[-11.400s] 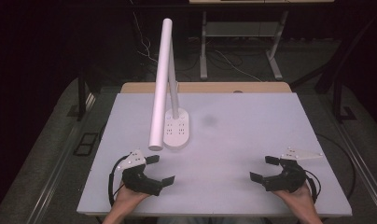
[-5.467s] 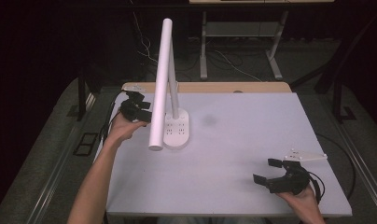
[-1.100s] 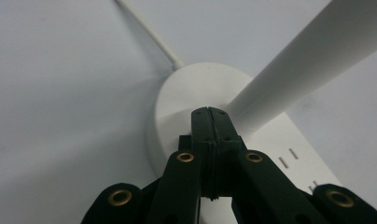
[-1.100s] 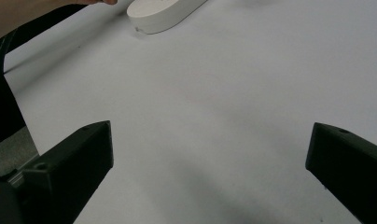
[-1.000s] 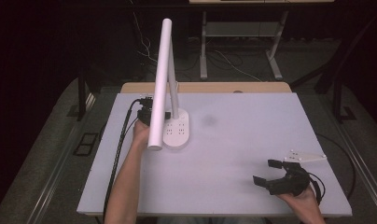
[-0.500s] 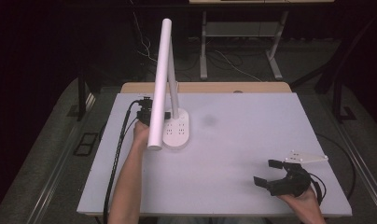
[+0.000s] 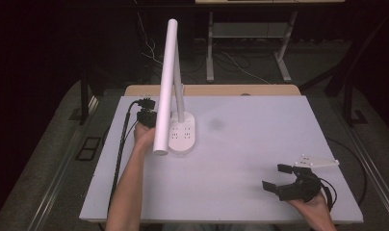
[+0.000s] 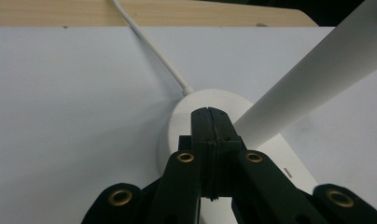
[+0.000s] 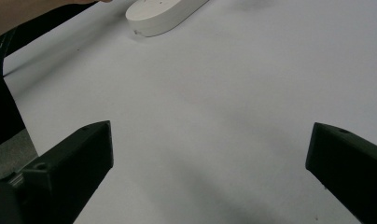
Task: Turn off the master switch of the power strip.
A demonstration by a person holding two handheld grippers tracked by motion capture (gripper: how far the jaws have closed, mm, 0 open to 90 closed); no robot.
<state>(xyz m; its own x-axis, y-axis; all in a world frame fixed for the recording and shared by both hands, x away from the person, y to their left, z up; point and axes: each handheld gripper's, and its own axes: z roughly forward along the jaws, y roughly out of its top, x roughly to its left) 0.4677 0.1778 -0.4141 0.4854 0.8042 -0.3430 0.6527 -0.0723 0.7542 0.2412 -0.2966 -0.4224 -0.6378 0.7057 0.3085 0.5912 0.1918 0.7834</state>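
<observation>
White desk lamp (image 7: 175,96) stands on the far-left part of the white surface (image 7: 250,144); oval base (image 7: 182,134) flat on it, thin stem rising from the base, long tubular head (image 7: 164,86) slanting down toward the near side, its lower end hanging over the near-left edge of the base. White cord (image 8: 149,46) leaves the far end of the base and runs toward a strip of bare wood (image 7: 212,90) along the surface's far edge. Left hand-held gripper (image 7: 145,115) just left of the lamp base, partly behind the tubular head in the high view; black cable trailing back along the forearm. In the left gripper view (image 8: 210,122) its jaws are pressed together with nothing between them, tips right over the rim of the base; contact with the base cannot be told. Lamp stem passes close on the right of the jaws there. Right hand-held gripper (image 7: 283,179) well apart from the lamp, near the surface's near-right corner, resting low in the person's hand; jaws spread wide and empty, grey three-cornered plate on top. Right gripper view (image 9: 210,172): bare white surface between the jaws, lamp base far ahead at upper left.
</observation>
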